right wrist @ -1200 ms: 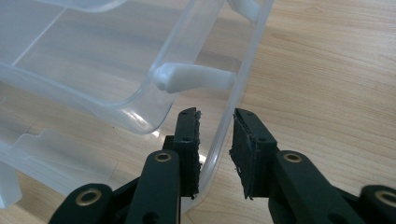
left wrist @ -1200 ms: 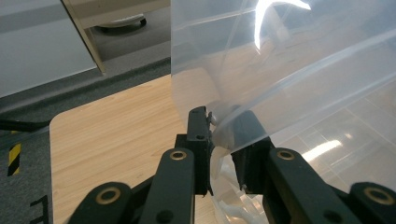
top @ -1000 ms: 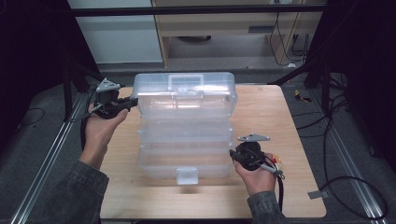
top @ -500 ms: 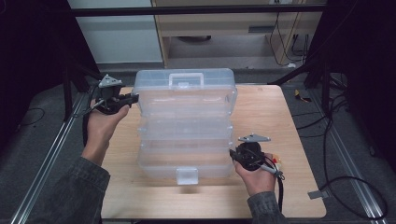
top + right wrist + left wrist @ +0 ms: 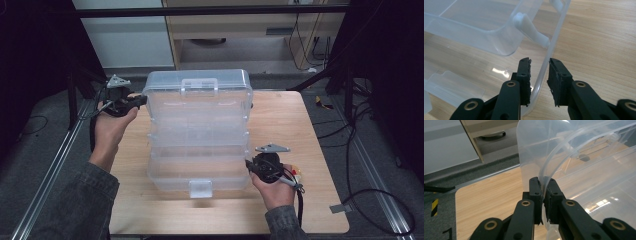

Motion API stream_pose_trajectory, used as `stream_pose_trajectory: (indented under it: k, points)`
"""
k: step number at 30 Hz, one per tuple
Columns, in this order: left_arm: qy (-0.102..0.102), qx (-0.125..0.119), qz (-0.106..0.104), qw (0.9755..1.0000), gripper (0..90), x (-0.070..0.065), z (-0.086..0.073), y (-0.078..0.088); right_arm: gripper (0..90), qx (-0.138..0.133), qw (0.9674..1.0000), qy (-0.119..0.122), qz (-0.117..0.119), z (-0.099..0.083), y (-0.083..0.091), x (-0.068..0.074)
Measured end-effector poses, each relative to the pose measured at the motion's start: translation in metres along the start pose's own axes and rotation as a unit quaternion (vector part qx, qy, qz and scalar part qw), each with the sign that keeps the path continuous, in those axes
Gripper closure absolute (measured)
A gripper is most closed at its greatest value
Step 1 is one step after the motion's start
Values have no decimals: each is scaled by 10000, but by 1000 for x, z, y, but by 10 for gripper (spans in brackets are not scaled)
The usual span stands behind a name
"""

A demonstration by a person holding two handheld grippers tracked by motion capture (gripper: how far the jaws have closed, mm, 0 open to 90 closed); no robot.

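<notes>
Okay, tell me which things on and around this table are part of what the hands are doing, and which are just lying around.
In the job:
clear plastic organizer box
its lid, pinched at the edge by the left gripper
right gripper, jaws either side of the box wall, right pad off it

Lying about:
cables on the floor
cabinet behind the table

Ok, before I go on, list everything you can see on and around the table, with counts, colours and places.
Storage box: 1, clear plastic, table centre, lid raised at the far side.
Latch tab: 1, translucent white, box's near edge.
Table: 1, light wood, under the box.
Cabinet: 1, beige, beyond the table.
Cables: several, black, floor at right.
Left gripper: 1, black, shut on the lid's edge.
Right gripper: 1, black, jaws astride the box's near-right wall, a gap showing.
Hands: 2, grey sleeves, one on each gripper.
</notes>
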State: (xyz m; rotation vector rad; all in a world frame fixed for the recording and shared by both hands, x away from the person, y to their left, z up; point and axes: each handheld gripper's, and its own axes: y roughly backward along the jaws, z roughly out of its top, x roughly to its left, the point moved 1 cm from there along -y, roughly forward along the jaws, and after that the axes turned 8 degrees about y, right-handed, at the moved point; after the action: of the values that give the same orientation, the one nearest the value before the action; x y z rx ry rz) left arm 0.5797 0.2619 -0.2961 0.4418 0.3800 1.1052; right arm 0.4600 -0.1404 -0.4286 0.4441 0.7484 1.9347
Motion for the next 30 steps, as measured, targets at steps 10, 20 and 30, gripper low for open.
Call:
stream_pose_trajectory:
  k: [10,20,30]
  points:
    - [113,30,-44,9999,848,5,5,-6,707,-19,10000,15,6,0,-2,0]
    - [177,38,-73,9998,849,8,9,-12,702,6,10000,25,50,0,-3,-1]
    - [238,88,-114,9996,850,13,14,-20,716,91,9999,75,11,-1,-8,-1]
